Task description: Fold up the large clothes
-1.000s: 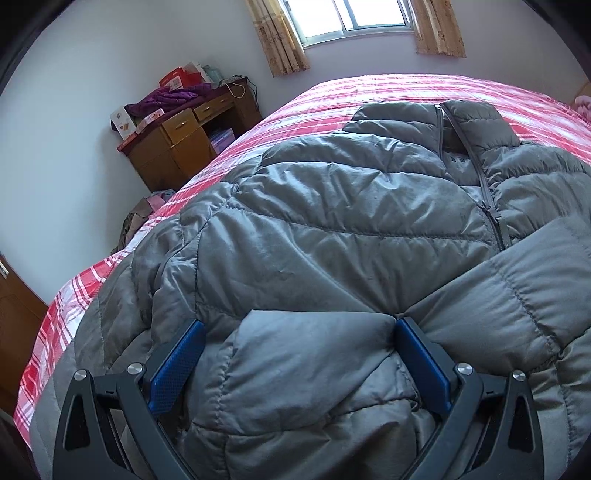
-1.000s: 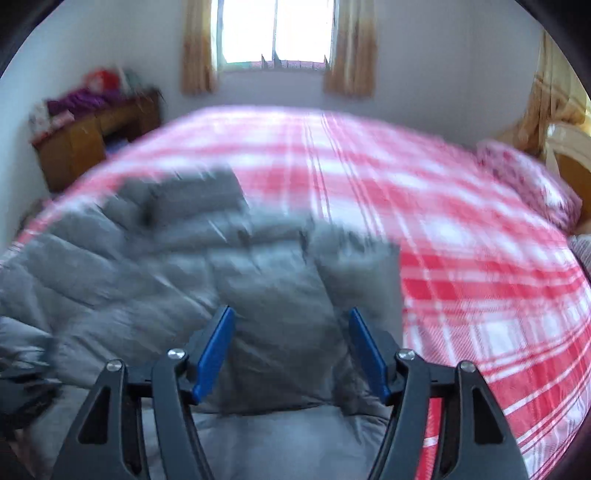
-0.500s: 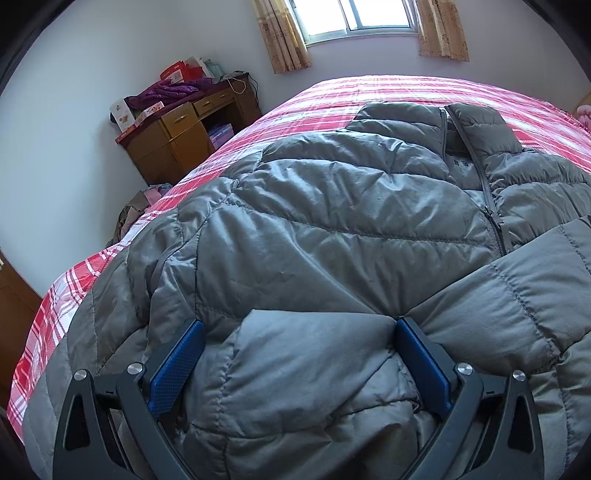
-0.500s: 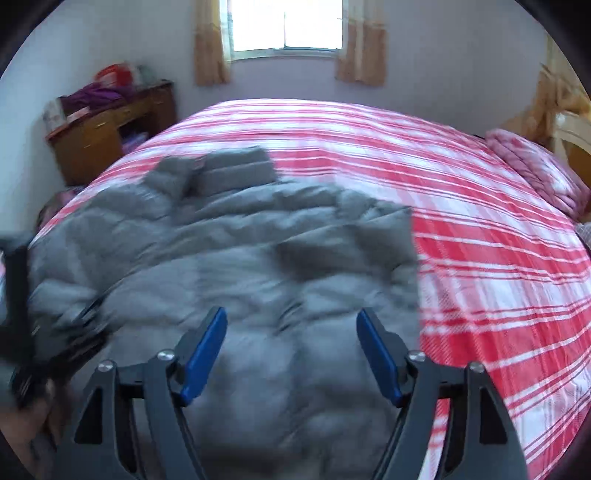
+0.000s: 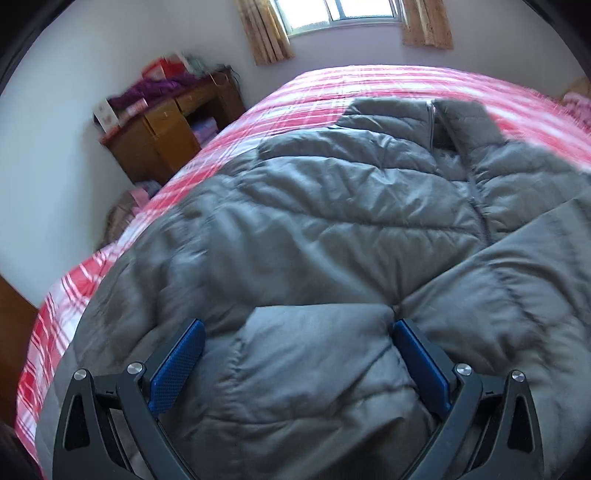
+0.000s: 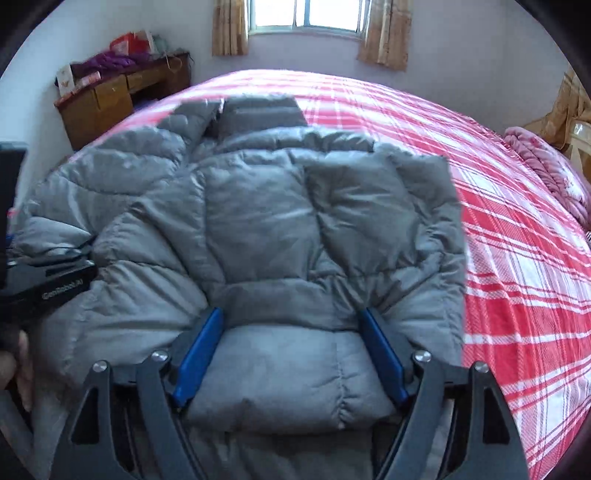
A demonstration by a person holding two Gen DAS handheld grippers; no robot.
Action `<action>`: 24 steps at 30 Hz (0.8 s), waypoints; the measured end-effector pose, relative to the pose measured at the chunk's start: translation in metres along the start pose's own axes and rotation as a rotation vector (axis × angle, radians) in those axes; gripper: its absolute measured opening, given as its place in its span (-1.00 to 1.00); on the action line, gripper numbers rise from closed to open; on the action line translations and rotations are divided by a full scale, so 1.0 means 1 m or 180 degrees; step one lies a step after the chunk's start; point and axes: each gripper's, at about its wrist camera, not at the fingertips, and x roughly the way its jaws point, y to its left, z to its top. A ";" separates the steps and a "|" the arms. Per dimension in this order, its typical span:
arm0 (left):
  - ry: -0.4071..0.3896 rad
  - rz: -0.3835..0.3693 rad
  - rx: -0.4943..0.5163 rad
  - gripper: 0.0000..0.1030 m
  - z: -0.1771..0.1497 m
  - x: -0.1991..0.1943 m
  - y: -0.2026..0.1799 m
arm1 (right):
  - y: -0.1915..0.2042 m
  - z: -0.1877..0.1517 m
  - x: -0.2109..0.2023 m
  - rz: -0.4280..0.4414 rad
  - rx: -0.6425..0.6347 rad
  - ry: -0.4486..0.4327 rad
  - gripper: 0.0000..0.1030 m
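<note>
- Grey quilted cloth fills both views: one puffy jacket (image 5: 332, 206) lies spread on one bed (image 6: 517, 236) with a red-and-white checked cover, collar at 12 o'clock toward the window (image 6: 306, 14).
- One wooden desk (image 6: 110, 99) stands at 10 o'clock, piled with purple cloth and boxes; two curtains frame the window; one pink bundle (image 6: 543, 166) lies at 3 o'clock on the bed.
- Two grippers are in play. The left gripper (image 5: 297, 358) points steeply down at the near part of the jacket, its blue pads wide apart with a padded fold between them; whether the pads press it I cannot tell.
- The right gripper (image 6: 291, 350) tilts down likewise. Its jaws have just been opening; a fold of jacket lies between them, the pads at its sides.
- At 9 o'clock in the right view, the left gripper's black body reads "GenRobot.AI", with fingers of a hand (image 6: 14, 369) below it.
</note>
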 end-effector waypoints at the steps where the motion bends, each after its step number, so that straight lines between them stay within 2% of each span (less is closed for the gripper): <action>1: -0.0091 -0.0114 0.0006 0.98 -0.003 -0.017 0.015 | -0.005 -0.003 -0.012 0.0003 0.0064 -0.0061 0.57; 4: -0.0439 0.0117 0.0075 0.98 -0.023 -0.066 0.071 | -0.017 -0.020 -0.057 0.0137 0.0107 -0.0231 0.84; 6: -0.0507 0.0318 0.0043 0.98 -0.045 -0.086 0.120 | -0.016 -0.036 -0.080 0.0138 -0.0048 -0.0282 0.87; 9: -0.0387 0.0725 -0.0118 0.98 -0.081 -0.094 0.193 | -0.012 -0.061 -0.097 0.0084 -0.0231 -0.0263 0.87; 13: -0.0082 0.1054 -0.0563 0.98 -0.139 -0.095 0.277 | -0.001 -0.097 -0.112 0.0040 -0.0389 -0.0338 0.87; 16: 0.0241 0.0860 -0.0954 0.98 -0.179 -0.085 0.314 | 0.008 -0.116 -0.118 0.0039 -0.0410 -0.0367 0.87; 18: 0.0282 0.0630 -0.1197 0.98 -0.193 -0.086 0.323 | 0.016 -0.124 -0.121 0.0091 -0.0441 -0.0391 0.87; 21: 0.0246 0.0409 -0.1297 0.98 -0.188 -0.086 0.319 | 0.029 -0.130 -0.124 0.0142 -0.0543 -0.0407 0.87; 23: 0.0229 0.0175 -0.1330 0.98 -0.180 -0.080 0.313 | 0.036 -0.132 -0.127 0.0127 -0.0614 -0.0435 0.87; 24: 0.0240 0.0076 -0.1343 0.86 -0.177 -0.076 0.309 | 0.039 -0.132 -0.129 0.0119 -0.0641 -0.0459 0.87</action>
